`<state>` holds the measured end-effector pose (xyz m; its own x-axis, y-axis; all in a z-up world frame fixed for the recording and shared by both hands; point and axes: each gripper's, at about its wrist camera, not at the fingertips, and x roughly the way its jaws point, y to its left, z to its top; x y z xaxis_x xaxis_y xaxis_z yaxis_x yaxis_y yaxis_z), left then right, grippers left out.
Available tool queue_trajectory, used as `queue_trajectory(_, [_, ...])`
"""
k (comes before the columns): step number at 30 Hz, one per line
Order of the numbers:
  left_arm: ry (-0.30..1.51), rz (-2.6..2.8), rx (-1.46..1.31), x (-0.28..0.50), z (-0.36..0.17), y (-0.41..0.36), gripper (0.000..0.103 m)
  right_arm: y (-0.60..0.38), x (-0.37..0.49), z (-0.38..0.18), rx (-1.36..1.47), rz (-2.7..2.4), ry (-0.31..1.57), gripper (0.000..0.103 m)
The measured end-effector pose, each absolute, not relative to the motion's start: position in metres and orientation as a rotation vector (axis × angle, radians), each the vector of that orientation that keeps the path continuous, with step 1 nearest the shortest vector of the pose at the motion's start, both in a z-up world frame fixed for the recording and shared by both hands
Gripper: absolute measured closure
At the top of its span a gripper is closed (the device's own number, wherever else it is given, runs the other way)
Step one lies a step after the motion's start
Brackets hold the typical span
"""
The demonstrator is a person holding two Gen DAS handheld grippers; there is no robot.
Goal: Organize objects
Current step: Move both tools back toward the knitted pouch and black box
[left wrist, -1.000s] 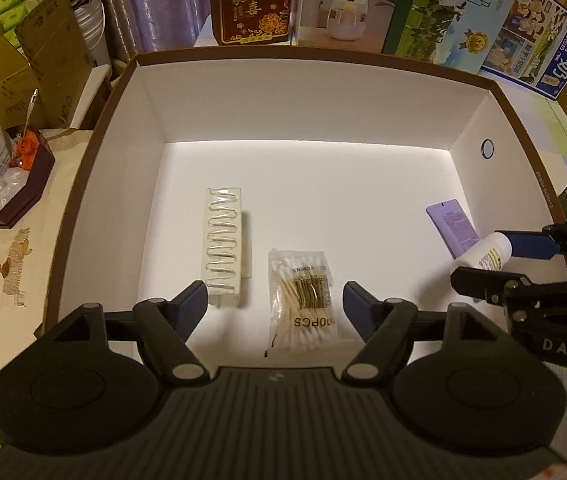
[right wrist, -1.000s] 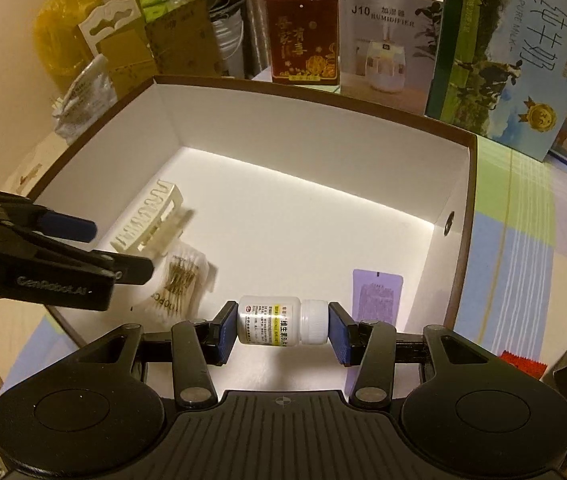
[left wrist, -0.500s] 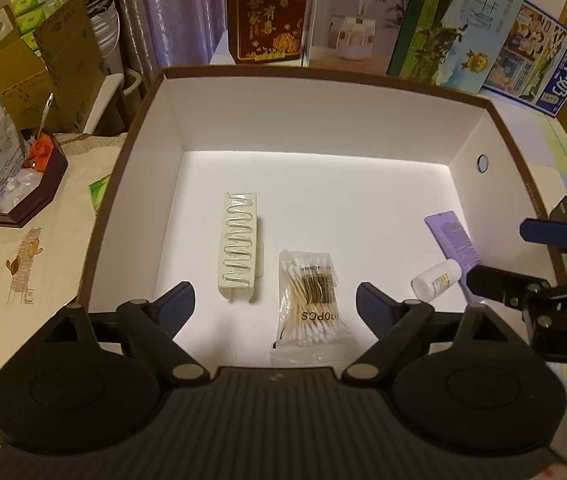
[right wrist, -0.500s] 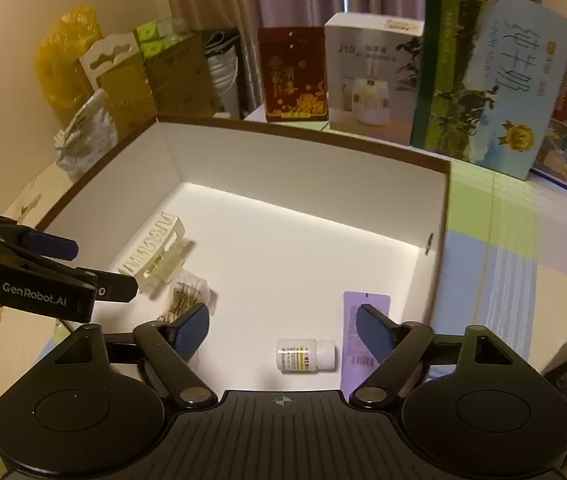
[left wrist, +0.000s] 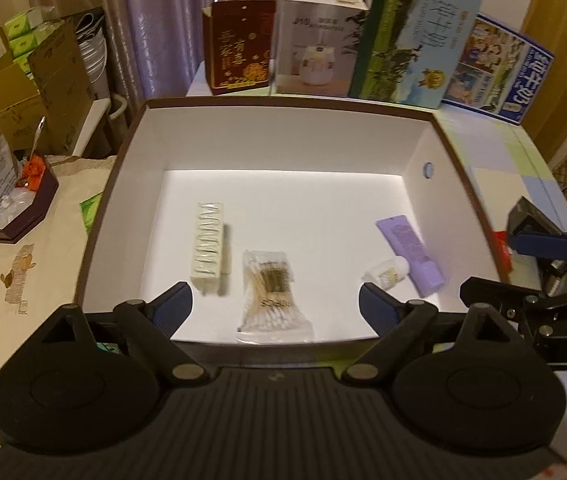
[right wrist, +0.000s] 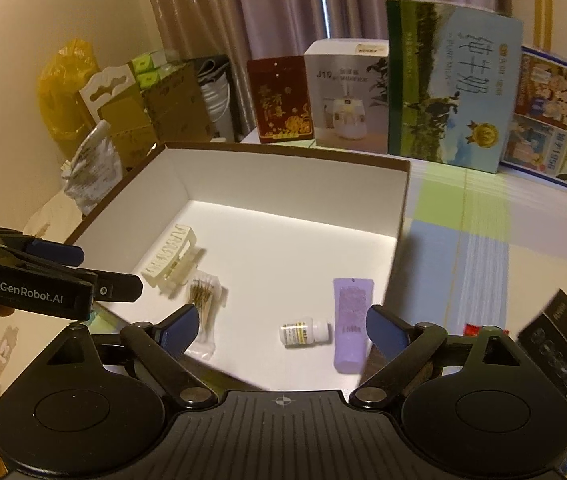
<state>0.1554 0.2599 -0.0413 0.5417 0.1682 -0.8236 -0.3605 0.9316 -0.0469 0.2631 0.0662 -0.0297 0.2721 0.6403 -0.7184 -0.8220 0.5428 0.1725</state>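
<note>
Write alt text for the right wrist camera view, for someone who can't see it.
The open right gripper hovers over a white box holding a small bottle lying beside a purple tube, a cotton swab pack and a cream hair clip.

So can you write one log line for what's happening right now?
left gripper: open | right gripper: open | small white pill bottle: lying in white box, beside purple tube

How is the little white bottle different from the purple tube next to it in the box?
The small white bottle is round and stubby; the purple tube is flat and longer. The bottle is white with a yellow-printed label, while the tube is purple all over. The bottle lies crosswise, its cap toward the tube; the tube points lengthwise toward the back of the box. Both lie on their sides on the box floor near its right wall, and neither gripper holds them.
</note>
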Motion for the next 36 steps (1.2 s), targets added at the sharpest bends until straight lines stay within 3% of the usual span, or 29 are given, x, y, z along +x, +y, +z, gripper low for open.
queue_trajectory(36, [0.929,-0.013,-0.173,0.173,-0.041,0.062,0.018,-0.143,0.274,-0.026,-0.167,0.702,0.853,0.014])
